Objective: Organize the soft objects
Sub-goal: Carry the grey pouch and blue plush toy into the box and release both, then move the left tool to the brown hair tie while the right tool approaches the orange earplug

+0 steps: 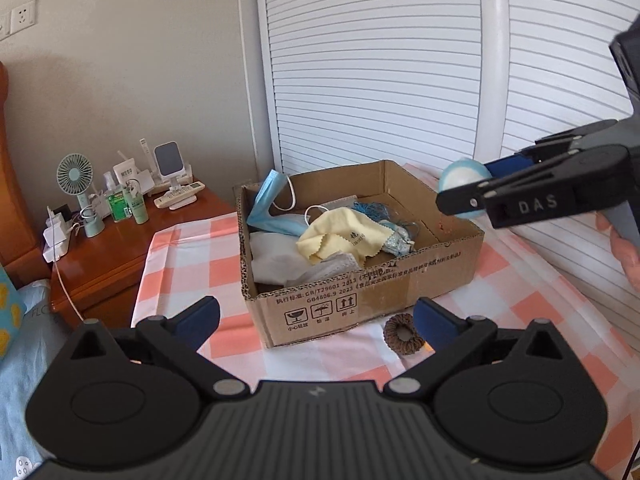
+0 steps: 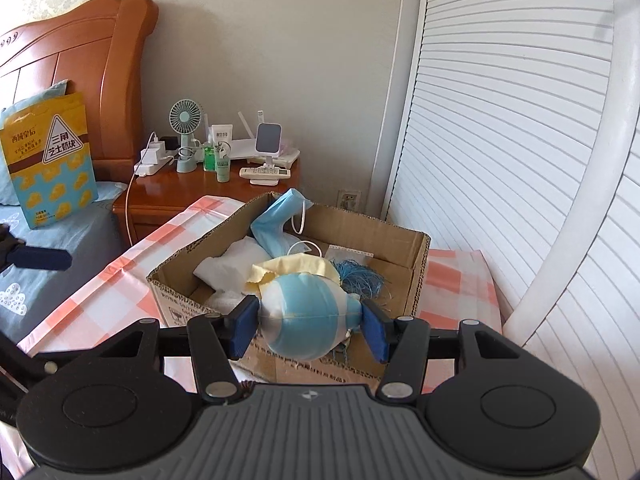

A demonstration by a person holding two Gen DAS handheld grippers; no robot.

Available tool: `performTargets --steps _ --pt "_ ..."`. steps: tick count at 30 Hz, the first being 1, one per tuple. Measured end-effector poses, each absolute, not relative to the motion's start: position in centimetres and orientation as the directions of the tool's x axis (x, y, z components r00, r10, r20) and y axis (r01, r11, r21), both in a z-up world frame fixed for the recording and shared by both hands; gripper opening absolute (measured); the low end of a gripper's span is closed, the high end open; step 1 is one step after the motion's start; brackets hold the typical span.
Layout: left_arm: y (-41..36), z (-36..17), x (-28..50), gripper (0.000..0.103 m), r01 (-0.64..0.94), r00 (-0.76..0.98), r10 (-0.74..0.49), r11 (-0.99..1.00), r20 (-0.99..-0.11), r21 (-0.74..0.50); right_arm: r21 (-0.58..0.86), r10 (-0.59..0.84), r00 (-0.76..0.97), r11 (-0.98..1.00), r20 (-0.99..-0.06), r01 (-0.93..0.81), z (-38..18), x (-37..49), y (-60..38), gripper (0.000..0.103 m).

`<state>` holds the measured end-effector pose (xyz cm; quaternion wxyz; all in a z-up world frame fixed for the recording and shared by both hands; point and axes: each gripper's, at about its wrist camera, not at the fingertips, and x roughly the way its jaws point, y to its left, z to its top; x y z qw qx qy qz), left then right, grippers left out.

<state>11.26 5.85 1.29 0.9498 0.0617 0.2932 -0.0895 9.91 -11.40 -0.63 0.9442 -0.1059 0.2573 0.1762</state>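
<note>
Starting at the left of the left wrist view: a glossy wooden nightstand [image 1: 116,248] crowded with small things, one pale green desk fan [image 1: 75,178] standing tallest. Next to it, the table under a smooth orange-and-white checked cloth [image 1: 192,256], and on that, one corrugated cardboard box [image 1: 360,292], open-topped, printed with black handling symbols.

Inside the box, soft stuff in a heap: one pleated blue face mask [image 1: 266,208] draped up the back-left wall, crumpled white cloth [image 1: 280,260], one pale yellow cloth [image 1: 340,236] with a zigzag edge, and a tangle of thin blue string [image 1: 372,210].

The left gripper [image 1: 316,320] sits low in front of the box, its two blue pads spread wide apart with nothing between them. Just in front of the box, beside the right-hand pad, lies one brown woven ring [image 1: 402,334], ropy and round, which the right wrist view does not show.

Further right, the right gripper [image 1: 466,190] comes in above the box's far right corner, clamped on a blue-and-white ball [image 1: 460,176].

The right wrist view gives that ball [image 2: 310,314] up close: smooth, puffy, squeezed egg-shaped between the two pads of the right gripper [image 2: 310,328], hanging over the box's near wall [image 2: 280,364]. That view alone shows, far left, the carved wooden headboard [image 2: 100,60] and one yellow-and-blue printed bag [image 2: 50,164] on the bed.
</note>
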Motion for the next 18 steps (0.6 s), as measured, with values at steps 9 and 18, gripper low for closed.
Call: performTargets --steps 9,18 --pt "7.4 1.2 10.3 0.102 0.157 0.820 -0.111 0.987 -0.562 0.034 -0.080 0.246 0.785 0.933 -0.569 -0.350 -0.3 15.8 -9.3 0.063" --pt "8.5 1.1 9.7 0.102 0.121 0.826 -0.087 0.992 -0.557 0.025 -0.118 0.181 0.802 0.947 -0.569 -0.297 -1.6 15.1 -8.6 0.103"
